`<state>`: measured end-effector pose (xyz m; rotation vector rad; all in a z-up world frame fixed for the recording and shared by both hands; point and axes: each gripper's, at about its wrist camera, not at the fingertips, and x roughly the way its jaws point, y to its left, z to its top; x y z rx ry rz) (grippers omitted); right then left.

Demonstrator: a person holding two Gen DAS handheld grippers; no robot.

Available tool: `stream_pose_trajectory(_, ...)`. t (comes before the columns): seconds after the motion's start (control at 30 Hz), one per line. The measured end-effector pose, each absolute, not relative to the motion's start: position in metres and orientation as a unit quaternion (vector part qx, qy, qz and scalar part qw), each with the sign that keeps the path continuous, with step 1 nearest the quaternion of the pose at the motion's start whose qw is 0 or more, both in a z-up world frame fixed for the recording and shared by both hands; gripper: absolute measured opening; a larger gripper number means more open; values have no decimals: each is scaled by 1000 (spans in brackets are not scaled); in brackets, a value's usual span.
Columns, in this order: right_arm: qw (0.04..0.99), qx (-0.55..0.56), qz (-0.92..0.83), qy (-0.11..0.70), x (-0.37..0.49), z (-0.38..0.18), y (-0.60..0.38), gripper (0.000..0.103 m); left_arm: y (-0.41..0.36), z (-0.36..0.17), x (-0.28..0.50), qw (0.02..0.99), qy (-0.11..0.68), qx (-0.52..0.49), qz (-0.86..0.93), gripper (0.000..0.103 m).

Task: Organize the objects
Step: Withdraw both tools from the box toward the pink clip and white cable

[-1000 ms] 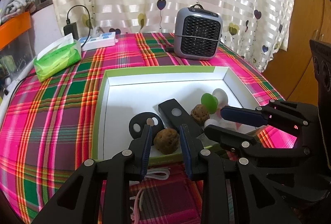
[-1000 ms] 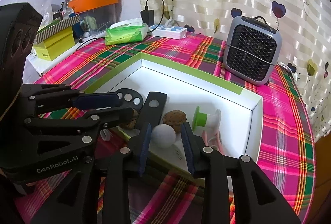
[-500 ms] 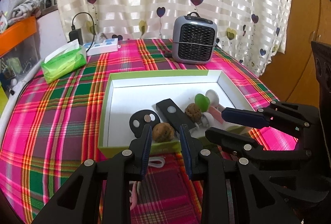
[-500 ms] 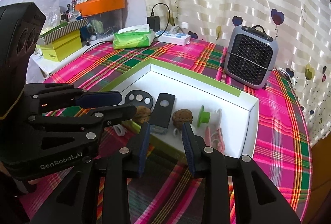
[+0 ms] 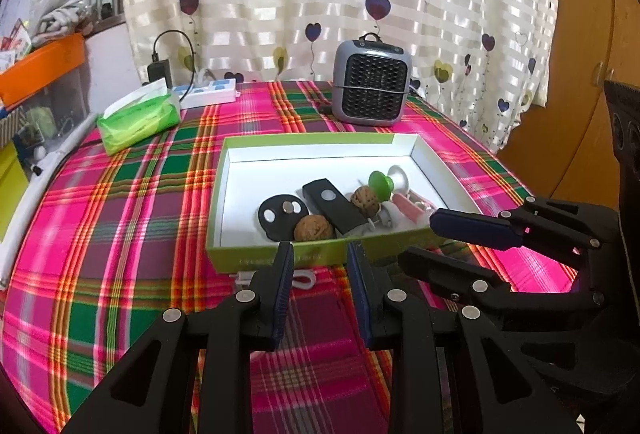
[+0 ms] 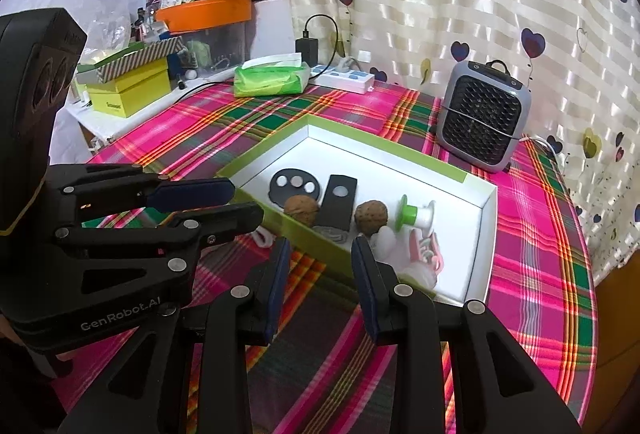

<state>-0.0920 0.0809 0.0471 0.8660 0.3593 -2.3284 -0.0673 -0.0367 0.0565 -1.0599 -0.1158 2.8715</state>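
Observation:
A green-rimmed white box [image 5: 316, 139] lies on the plaid tablecloth. In it are two walnuts [image 5: 314, 228] [image 5: 365, 199], a black disc with holes [image 5: 280, 213], a black flat bar [image 5: 334, 207], a green and white spool [image 5: 384, 183], a pink item [image 5: 408, 207] and a white ball [image 6: 385, 237]. My left gripper [image 5: 320, 254] hangs open just in front of the box's near wall, nothing between its fingers. Beside it on the right, my right gripper [image 6: 318, 248] is also open and holds nothing. A white cable [image 5: 302, 278] lies on the cloth under the left fingertips.
A grey fan heater [image 5: 372, 89] stands behind the box. A green tissue pack [image 5: 138, 117] and a white power strip [image 5: 208, 95] lie at the back left. Yellow boxes [image 6: 128, 89] and an orange tray [image 6: 204, 11] crowd the left shelf. A curtain hangs behind the table.
Both grippers have drawn back and a little up from the box. The walnut and the white ball that showed between their fingers stay in the box.

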Motion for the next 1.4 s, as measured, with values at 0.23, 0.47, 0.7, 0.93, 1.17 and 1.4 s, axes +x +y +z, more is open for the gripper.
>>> stream_pose_trajectory(0.23, 315, 321, -882, 139, -77, 50, 81, 33, -36, 59, -53, 37, -37, -343, 938, 25)
stream_pose_trajectory(0.47, 312, 309, -886, 150, -63, 54, 81, 33, -34, 62, -39, 35, -36, -337, 940, 25)
stream_pose_trajectory(0.7, 303, 292, -892, 165, -47, 59, 81, 33, -33, 66, -26, 35, -37, -332, 942, 25)
stream_pose_trajectory(0.93, 290, 267, -900, 188, -33, 64, 77, 33, -33, 68, -18, 32, -38, -327, 944, 25)
stream_pose_trajectory(1.17, 292, 265, -899, 192, -29, 63, 75, 33, -35, 68, -13, 29, -39, -327, 944, 25)
stream_pose_trajectory(1.4, 301, 270, -895, 187, -30, 61, 74, 33, -38, 66, -14, 27, -41, -332, 942, 25)
